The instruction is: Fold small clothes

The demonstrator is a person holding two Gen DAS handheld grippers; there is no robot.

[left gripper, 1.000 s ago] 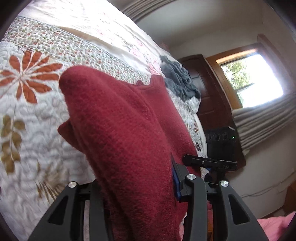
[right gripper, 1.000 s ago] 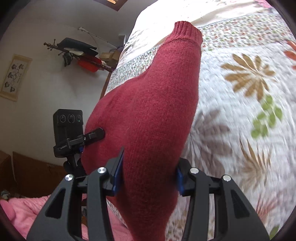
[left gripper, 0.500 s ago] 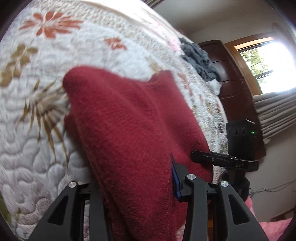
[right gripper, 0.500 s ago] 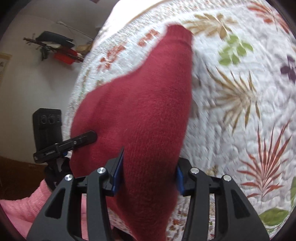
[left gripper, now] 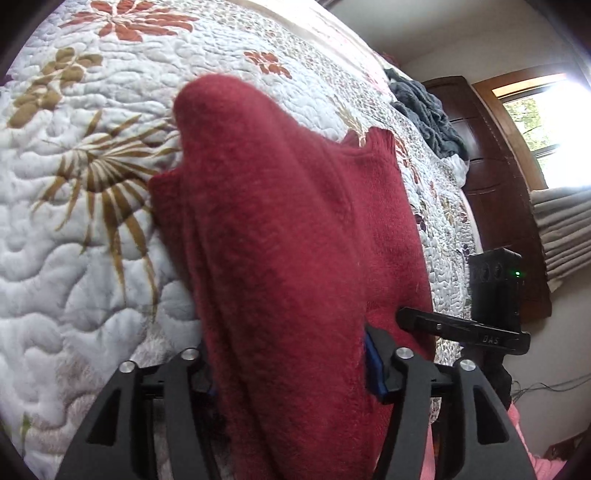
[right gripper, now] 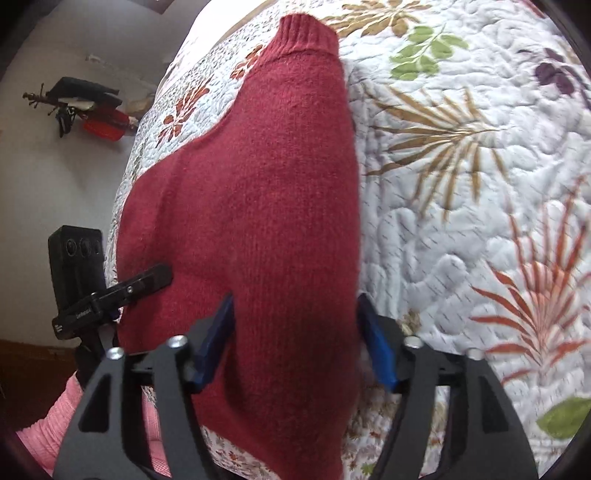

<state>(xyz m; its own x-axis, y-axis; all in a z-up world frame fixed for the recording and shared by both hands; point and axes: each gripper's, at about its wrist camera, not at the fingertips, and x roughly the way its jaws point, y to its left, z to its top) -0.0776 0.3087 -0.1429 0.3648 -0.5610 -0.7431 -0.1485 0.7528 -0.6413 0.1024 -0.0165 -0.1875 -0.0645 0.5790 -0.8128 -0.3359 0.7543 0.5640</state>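
Note:
A dark red knit sweater (left gripper: 280,221) is bunched between the fingers of my left gripper (left gripper: 288,354), which is shut on it. The cloth runs forward and down onto the floral quilt (left gripper: 74,221). In the right wrist view the same sweater (right gripper: 266,177) fills the gap of my right gripper (right gripper: 295,332), shut on it too, and a ribbed cuff (right gripper: 306,33) lies far out on the quilt (right gripper: 461,184). Each view shows the other gripper beside the sweater: the right one (left gripper: 461,332) and the left one (right gripper: 110,291). The fingertips themselves are hidden by cloth.
A grey heap of clothing (left gripper: 428,110) lies at the far side of the bed. A dark wooden dresser (left gripper: 491,206) and a bright window stand beyond it. A pink sleeve (right gripper: 55,424) shows low down. A wall rack with a red item (right gripper: 99,122) hangs left of the bed.
Both grippers have carried the sweater across the bed and tilted down toward the quilt. The cloth stays in both grips, and its cuff end now rests on the quilt.

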